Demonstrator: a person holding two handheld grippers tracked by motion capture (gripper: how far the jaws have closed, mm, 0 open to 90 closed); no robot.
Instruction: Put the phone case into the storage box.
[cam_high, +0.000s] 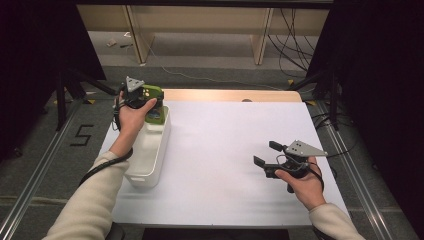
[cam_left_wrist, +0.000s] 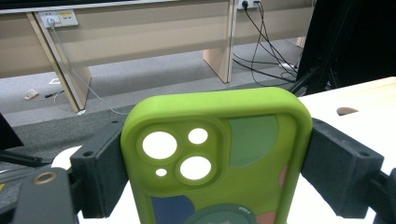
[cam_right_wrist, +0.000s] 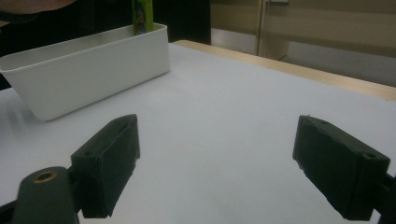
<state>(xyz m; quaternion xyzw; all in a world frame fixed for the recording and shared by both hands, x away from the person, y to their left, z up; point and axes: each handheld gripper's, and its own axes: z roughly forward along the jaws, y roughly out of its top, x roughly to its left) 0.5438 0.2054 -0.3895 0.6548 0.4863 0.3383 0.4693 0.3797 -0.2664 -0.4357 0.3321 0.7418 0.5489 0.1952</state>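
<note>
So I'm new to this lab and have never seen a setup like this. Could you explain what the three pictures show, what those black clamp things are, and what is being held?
No robot here: a person sits at a table covered in white and holds a hand-held two-jaw black gripper in each hand. The high view looks down from above the person. The other two pictures come from cameras riding on each gripper, looking along its jaws.

The left gripper is shut on a lime-green phone case with camera cut-outs and coloured patches. In the high view that case is held over the far end of a long white plastic bin standing on the table's left side.

The right gripper hovers over the bare right side of the table, with its jaws wide apart and nothing between them. Its own view shows the bin farther off.
</note>
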